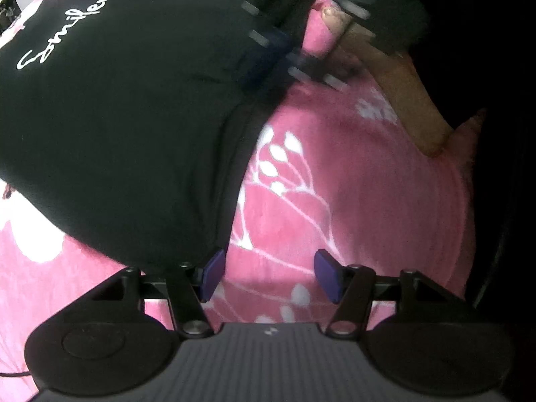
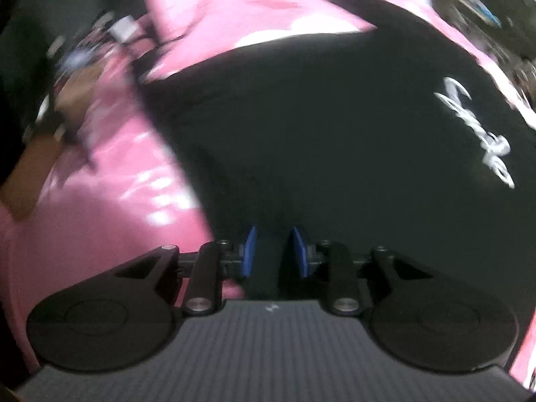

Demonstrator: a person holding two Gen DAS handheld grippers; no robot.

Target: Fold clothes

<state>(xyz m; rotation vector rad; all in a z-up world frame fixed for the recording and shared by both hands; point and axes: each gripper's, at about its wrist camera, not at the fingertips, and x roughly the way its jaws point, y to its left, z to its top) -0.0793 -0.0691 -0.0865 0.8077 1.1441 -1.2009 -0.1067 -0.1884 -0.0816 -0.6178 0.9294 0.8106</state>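
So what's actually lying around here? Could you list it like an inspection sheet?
Surface: pink blanket with white flower print, under everything.
Job's things: black T-shirt with white script lettering, spread on the blanket.
Clutter: blurred odds and ends past the blanket's far edge; cannot tell what.
Grippers: left claw open over the blanket beside the shirt's edge; right claw has black cloth between its blue pads, narrowly apart.
Cables: thin dark cable at the left view's edge.
Surroundings: dark, blurred.
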